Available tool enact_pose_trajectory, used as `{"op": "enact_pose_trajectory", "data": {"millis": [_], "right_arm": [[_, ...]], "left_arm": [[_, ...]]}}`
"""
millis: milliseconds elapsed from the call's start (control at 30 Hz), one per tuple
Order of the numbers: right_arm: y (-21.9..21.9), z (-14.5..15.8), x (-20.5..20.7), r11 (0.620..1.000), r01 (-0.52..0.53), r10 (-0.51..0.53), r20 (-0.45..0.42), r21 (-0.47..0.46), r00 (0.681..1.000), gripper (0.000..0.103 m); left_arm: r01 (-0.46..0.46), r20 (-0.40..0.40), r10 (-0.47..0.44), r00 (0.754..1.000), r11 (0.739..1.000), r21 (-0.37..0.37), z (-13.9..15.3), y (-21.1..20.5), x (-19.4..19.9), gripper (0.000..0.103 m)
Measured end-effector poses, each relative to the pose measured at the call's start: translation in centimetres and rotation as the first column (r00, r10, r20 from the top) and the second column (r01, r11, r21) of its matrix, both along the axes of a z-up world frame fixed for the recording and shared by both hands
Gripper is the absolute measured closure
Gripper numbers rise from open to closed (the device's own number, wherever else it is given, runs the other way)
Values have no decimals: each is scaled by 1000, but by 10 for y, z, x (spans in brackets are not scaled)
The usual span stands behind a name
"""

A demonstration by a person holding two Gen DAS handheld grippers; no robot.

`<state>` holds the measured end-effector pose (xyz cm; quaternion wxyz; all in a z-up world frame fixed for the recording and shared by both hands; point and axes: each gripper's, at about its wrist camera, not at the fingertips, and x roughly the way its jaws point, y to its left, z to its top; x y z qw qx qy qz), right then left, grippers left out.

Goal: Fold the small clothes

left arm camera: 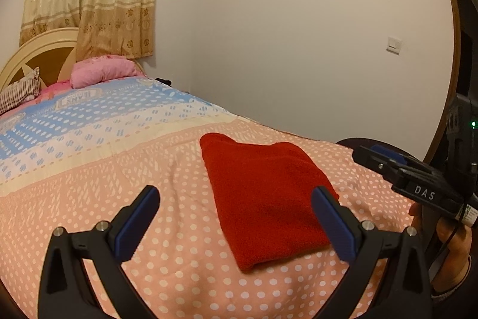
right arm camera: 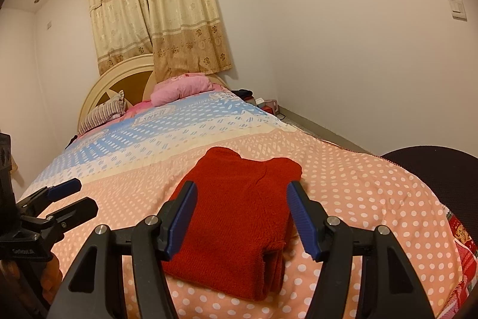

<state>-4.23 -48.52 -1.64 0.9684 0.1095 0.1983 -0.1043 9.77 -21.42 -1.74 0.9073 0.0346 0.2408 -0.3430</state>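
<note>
Both sets of fingers stand spread and empty: the left gripper (left arm camera: 234, 224) wide above the bed (left arm camera: 149, 199), the right gripper (right arm camera: 241, 218) about half open, hanging over the red garment (right arm camera: 239, 214) without touching it. That garment lies folded in a thick stack on the dotted quilt. A careless pinch on only the top layer could drag the stack open.
</note>
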Motion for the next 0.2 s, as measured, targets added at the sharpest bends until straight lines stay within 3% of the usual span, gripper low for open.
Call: {"op": "enact_pose_trajectory", "data": {"millis": [200], "right_arm": [[0, 0, 0, 1000, -1, 1, -2, 1, 1000, 40]], "left_arm": [[9, 8, -9, 1000, 1000, 7, 0, -1, -1, 0]]}}
